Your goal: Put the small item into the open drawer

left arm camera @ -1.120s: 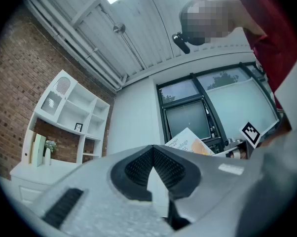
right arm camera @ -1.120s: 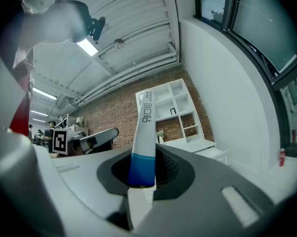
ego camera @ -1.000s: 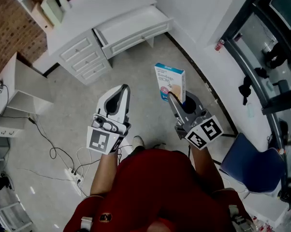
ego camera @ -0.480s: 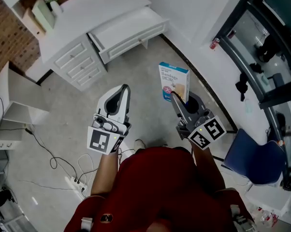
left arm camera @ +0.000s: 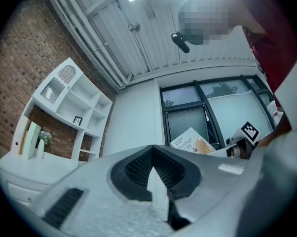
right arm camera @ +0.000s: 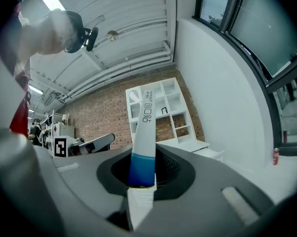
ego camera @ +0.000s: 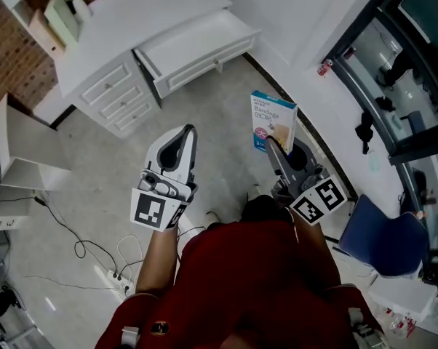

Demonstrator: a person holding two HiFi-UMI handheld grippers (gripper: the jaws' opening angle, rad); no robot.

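my right gripper (ego camera: 273, 148) is clamped on the bottom edge of the small flat white-and-blue cardboard box (ego camera: 273, 121), which stands upright above the jaws. in the right gripper view the pads pinch only the box's (right arm camera: 144, 127) blue lower strip, and most of its length sticks out past them. my left gripper (ego camera: 188, 132) is closed on nothing and hangs beside the right one, apart from it.

the open white wooden drawer (ego camera: 198, 67) is pulled out of the white desk (ego camera: 113, 22) and sits well away from me across the grey floor (ego camera: 204, 115), so the box is nowhere near it yet.

what worries me most is the grip. i think that with so little of the box between the pads, a quick swing or a sharp stop could make it pivot or slide out and fall onto the floor.

the drawer looks shallow. if i bring the box in upright, its lower corner may catch the front wall, or it may tip over the rim when i let go. laying it flat and low before opening the jaws seems safer.

loose white cables (ego camera: 79, 233) trail on the floor to my left; a step that way could snag a foot and jolt the box loose.
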